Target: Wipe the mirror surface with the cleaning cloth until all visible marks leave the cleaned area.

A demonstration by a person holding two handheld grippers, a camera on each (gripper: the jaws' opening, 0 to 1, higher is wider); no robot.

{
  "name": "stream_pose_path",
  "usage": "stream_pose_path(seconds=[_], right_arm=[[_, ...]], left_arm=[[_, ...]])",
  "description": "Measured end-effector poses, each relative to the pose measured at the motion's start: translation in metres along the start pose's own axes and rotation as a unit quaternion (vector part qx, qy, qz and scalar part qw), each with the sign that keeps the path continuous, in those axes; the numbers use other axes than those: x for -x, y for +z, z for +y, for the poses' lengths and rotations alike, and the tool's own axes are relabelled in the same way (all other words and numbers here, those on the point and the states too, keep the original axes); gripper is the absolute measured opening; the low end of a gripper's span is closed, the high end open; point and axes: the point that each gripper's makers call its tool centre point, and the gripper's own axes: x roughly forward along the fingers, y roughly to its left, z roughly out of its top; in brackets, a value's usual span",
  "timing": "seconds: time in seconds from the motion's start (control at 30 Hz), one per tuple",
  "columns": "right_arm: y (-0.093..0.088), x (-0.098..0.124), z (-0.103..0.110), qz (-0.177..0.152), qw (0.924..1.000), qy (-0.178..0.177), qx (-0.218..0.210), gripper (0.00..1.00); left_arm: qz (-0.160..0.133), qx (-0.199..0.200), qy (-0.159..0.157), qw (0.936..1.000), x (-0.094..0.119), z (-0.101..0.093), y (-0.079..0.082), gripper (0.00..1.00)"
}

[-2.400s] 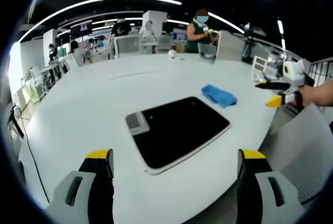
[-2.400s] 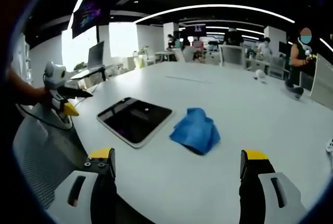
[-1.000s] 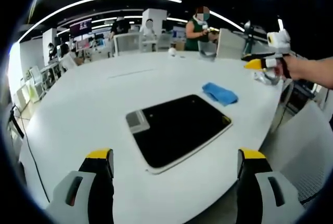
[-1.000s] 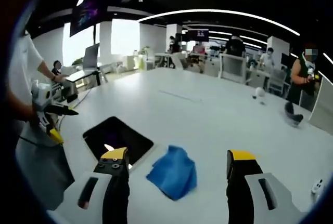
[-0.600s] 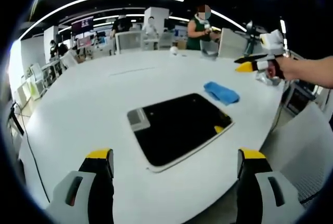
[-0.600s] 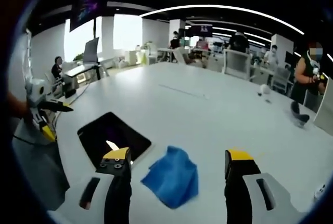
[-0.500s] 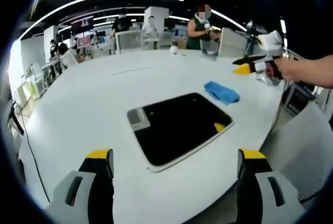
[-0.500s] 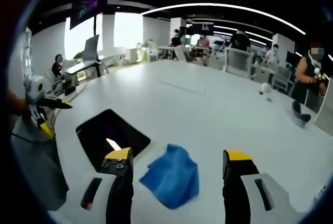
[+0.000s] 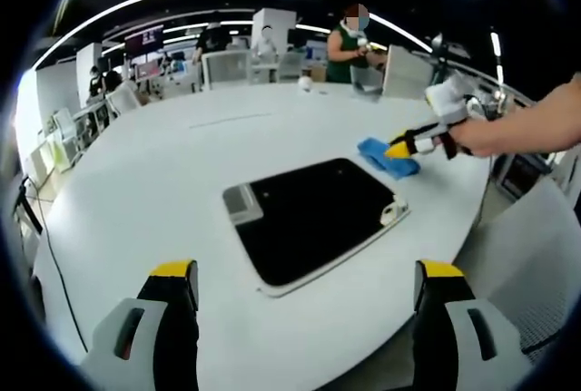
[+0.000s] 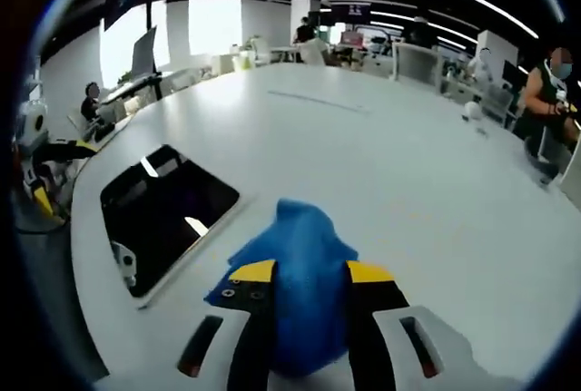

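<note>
The wiping is not yet begun: the right gripper (image 10: 303, 275) has its fingers closed around the blue cleaning cloth (image 10: 295, 255) on the table (image 10: 390, 164), just beside the mirror (image 10: 163, 210), while the left gripper (image 9: 304, 296) waits wide open and empty near the table edge.

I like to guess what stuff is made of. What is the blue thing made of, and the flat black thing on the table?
The blue cloth looks like soft fabric, maybe microfibre: it bunches into folds between the right gripper jaws. The mirror looks like smooth, shiny glass: it reflects ceiling lights, and has a pale rim that may be plastic. The table looks like smooth matte white board; I can't tell which material.
</note>
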Motion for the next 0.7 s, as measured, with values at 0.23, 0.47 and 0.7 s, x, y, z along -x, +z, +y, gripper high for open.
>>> stream_pose_path(seconds=[0.23,0.47,0.7], right_arm=[[-0.002,-0.003,-0.007,0.01,0.9996,-0.024,-0.008,0.03],[0.006,0.002,-0.014,0.006,0.9994,-0.033,-0.007,0.02],[0.023,0.015,-0.022,0.002,0.9987,-0.041,-0.031,0.02]], left_arm=[[0.002,0.004,0.004,1.0,0.0,0.002,-0.001,1.0],[0.002,0.003,0.004,1.0,-0.002,0.002,0.0,1.0],[0.0,0.002,0.004,1.0,-0.003,0.002,0.001,1.0]])
